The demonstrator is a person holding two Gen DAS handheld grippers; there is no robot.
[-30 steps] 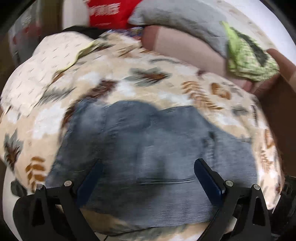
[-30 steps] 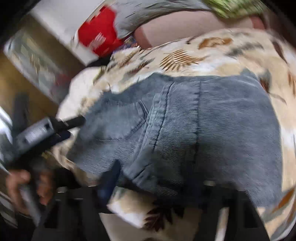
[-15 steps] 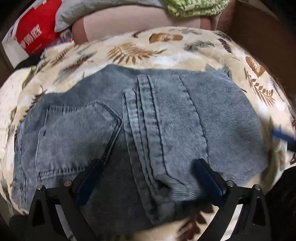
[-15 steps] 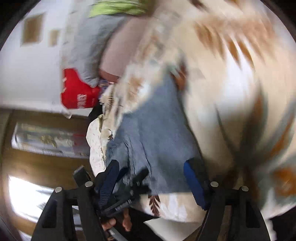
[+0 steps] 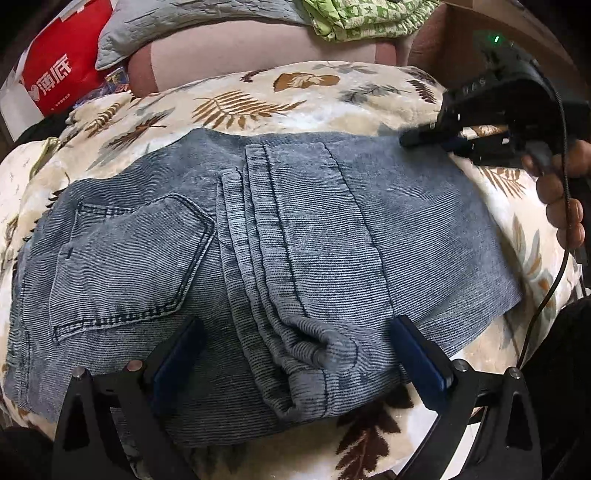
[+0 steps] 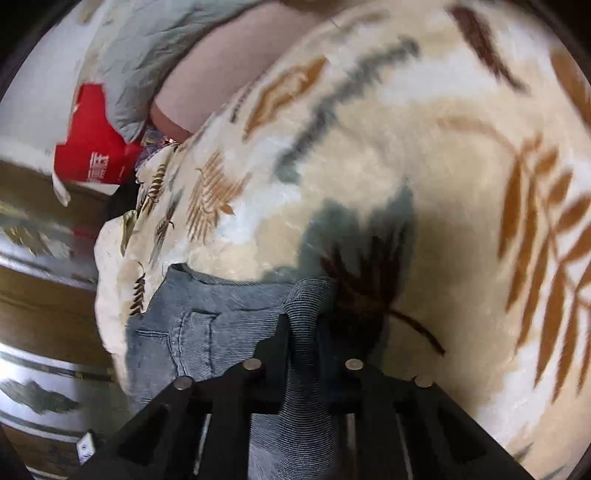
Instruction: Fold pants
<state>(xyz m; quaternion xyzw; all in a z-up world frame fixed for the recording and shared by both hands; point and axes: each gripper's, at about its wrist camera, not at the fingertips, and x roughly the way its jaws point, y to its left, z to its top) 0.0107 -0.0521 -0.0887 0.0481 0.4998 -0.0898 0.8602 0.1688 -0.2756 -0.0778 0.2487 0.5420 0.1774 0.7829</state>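
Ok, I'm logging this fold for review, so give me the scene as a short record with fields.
garment: blue jeans, folded, back pocket up
surface: leaf-print blanket
left gripper: open, fingers either side of the near fold, not gripping
right gripper: shut on the jeans' far right edge
background: red bag, grey pillow, green cloth
stage: fold not finished

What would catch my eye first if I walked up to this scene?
Probably the blue-grey pants, folded and lying across a cream leaf-print blanket. The right tool is pinched on the pants' far corner, while the left tool hangs open over their near edge. Behind, a red package stands out at the left.
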